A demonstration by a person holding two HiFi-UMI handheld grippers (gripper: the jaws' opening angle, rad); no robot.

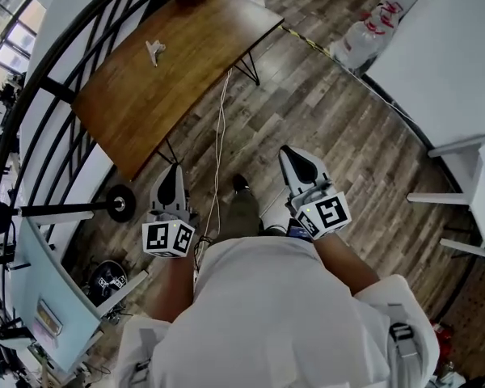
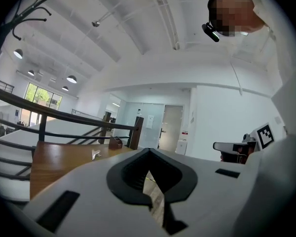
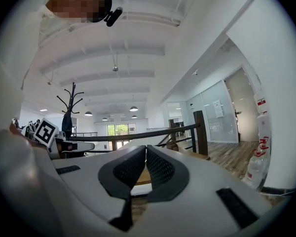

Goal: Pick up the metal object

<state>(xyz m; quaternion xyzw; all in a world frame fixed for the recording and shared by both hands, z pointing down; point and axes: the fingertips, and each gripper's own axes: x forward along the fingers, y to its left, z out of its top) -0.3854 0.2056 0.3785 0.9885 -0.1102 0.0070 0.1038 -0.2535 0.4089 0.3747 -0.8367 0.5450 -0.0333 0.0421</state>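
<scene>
Left gripper (image 1: 171,170) and right gripper (image 1: 291,153) both had fingers clenched empty, well apart from small pale metal object (image 1: 154,51) on brown wooden table (image 1: 202,39).

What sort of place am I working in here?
Probably an office or studio mezzanine: brown wooden table beside a black metal railing, grey wood-plank floor, glass partition walls behind.

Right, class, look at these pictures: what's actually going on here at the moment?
A person stands on a wood floor, holding the left gripper and the right gripper low in front of the body. Both have their jaws together with nothing between them. Ahead is a wooden table with a small pale object lying on it, well apart from both grippers. Nothing has been picked up yet.
</scene>
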